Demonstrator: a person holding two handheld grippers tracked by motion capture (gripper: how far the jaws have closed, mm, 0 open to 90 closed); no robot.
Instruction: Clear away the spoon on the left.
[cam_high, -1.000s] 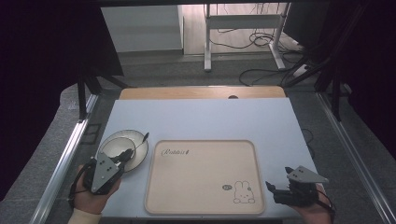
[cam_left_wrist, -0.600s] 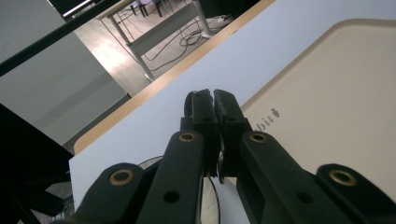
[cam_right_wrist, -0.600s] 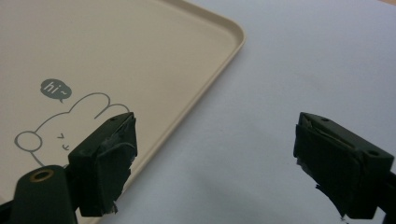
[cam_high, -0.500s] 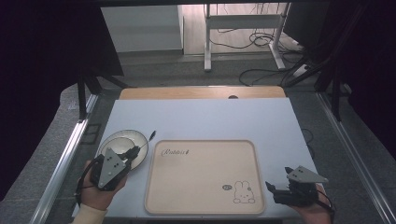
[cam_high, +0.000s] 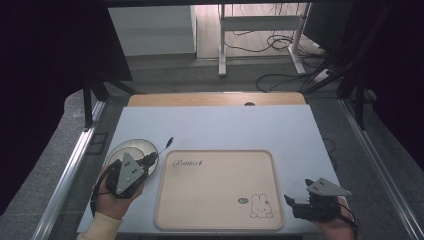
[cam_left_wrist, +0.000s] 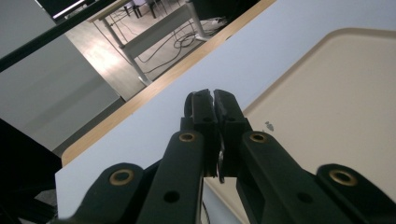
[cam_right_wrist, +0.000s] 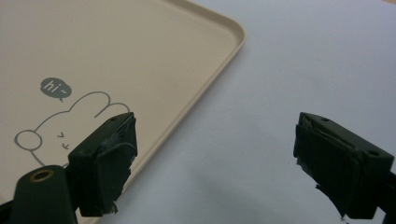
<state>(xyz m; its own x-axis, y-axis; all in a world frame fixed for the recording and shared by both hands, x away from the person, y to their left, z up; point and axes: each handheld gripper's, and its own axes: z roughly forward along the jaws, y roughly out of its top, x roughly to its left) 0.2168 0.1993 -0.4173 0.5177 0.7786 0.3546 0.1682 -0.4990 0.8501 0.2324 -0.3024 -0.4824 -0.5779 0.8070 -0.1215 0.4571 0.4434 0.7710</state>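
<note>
Bowl sits at the surface's left edge beside the tray, half hidden under my left tool, jaws pressed together, empty. My right tool rests low by the tray's corner, jaws spread, hand cut off below.

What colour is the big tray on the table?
Beige tray, with a grey rabbit drawing; the right gripper view shows it best.

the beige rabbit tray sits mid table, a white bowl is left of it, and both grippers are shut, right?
Not quite: in the right gripper view the right hand-held gripper stands open beside the beige plastic rabbit tray. The left hand-held gripper is shut; the round white bowl sits left.
</note>
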